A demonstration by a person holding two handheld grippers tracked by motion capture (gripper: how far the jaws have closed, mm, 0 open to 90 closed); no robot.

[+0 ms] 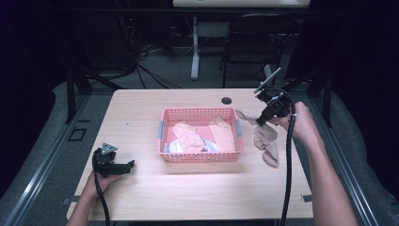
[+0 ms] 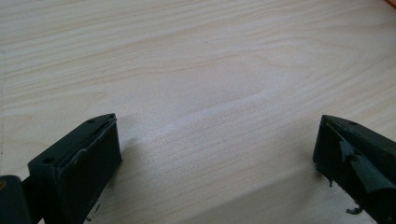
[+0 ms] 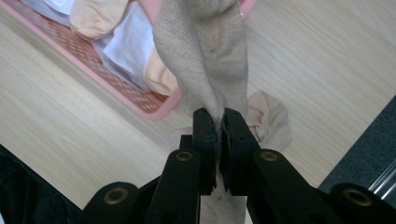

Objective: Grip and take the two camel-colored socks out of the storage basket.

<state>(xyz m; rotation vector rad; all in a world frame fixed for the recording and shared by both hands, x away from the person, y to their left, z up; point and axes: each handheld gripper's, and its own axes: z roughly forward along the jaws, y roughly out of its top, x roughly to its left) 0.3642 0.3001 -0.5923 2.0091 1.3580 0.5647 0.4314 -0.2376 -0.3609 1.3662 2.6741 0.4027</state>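
Observation:
A pink mesh basket (image 1: 200, 156) stands mid-table with several peach and white socks (image 1: 188, 135) inside. My right gripper (image 1: 260, 120) is just right of the basket, shut on a beige sock (image 1: 249, 117) that stretches toward the basket's right rim. In the right gripper view the beige sock (image 3: 201, 56) rises from the pinched jaws (image 3: 219, 122) toward the basket (image 3: 154, 105). More beige sock fabric (image 1: 268, 143) lies on the table below the right hand. My left gripper (image 1: 128, 165) rests low on the table at the front left, open, with bare wood between its fingers (image 2: 93, 149).
The wooden table (image 1: 141, 197) has free room in front of and left of the basket. A cable hole (image 1: 226, 100) sits behind the basket. A black chair (image 1: 256, 42) and a table leg (image 1: 195, 52) stand beyond the far edge. Grey floor lies off the right edge.

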